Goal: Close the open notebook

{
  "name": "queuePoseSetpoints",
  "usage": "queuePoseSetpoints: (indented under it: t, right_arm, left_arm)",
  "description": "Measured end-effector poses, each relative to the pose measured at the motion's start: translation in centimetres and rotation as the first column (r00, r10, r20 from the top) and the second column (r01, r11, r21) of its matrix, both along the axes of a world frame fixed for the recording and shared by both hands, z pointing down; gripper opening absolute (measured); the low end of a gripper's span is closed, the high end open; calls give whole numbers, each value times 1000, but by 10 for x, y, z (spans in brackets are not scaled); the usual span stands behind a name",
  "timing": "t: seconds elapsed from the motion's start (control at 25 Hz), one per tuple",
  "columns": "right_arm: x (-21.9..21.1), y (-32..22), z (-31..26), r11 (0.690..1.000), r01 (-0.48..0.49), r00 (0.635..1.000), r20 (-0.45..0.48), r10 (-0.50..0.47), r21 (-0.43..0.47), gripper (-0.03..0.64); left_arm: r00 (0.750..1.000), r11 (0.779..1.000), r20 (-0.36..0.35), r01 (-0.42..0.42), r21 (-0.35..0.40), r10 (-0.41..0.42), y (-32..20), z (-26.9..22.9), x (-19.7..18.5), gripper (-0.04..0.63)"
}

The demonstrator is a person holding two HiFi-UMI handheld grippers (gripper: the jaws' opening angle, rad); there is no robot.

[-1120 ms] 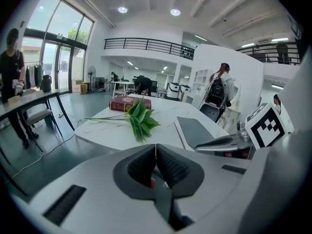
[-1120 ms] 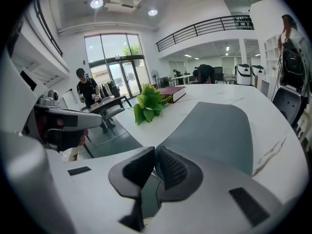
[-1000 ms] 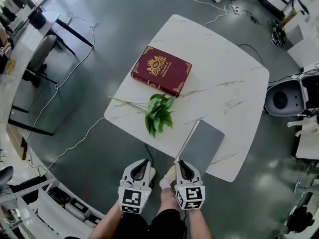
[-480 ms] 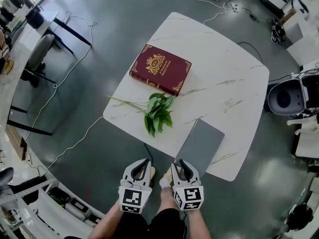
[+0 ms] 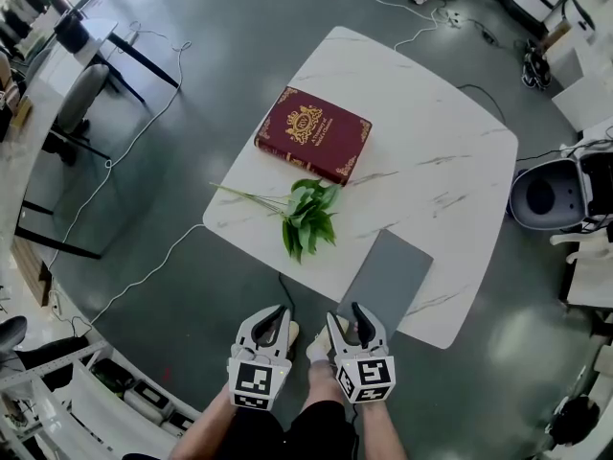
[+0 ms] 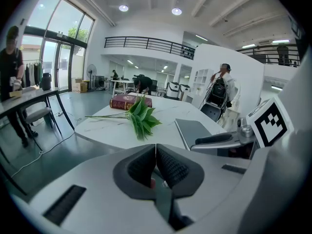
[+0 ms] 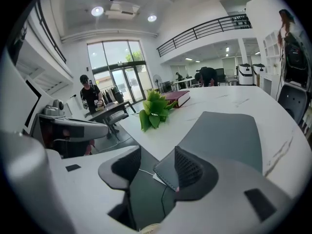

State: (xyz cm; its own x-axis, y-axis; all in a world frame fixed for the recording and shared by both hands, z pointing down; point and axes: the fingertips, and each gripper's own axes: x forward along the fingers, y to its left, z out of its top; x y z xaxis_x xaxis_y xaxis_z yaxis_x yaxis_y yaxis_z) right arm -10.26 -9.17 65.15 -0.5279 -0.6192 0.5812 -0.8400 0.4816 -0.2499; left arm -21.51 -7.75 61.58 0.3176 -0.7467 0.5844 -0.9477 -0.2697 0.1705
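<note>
The grey notebook (image 5: 388, 281) lies closed and flat at the near edge of the white marble table (image 5: 431, 132). My right gripper (image 5: 346, 316) hovers at the notebook's near-left corner. In the right gripper view its jaws (image 7: 156, 155) are opening: the notebook's corner (image 7: 165, 172) shows in the gap, and neither pad presses on it. My left gripper (image 5: 271, 318) hangs beside it, off the table, with its pads (image 6: 165, 167) shut together on nothing. The notebook (image 6: 192, 130) also appears in the left gripper view, ahead and to the right.
A thick red book (image 5: 312, 134) lies at the table's far left. A bunch of green leaves (image 5: 306, 217) lies between it and the notebook. A white round device (image 5: 541, 192) stands right of the table. Cables run over the floor, and people stand in the background.
My right gripper's jaws have spread from nearly shut to wide apart at the notebook's corner. The left gripper, the notebook and the other things have stayed in place.
</note>
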Motion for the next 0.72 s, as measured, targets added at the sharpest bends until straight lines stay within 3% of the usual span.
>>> queuePoseSetpoints:
  t: [0.4, 0.72]
  right_arm:
    - [11, -3, -36, 997, -33, 999, 0, 33, 63, 232]
    - [40, 2, -103, 981, -103, 995, -3, 105, 162, 209]
  left_arm:
    - [999, 997, 9, -35, 67, 34, -4, -37, 10, 25]
    - [995, 982, 8, -101, 161, 101, -2, -102, 35, 25]
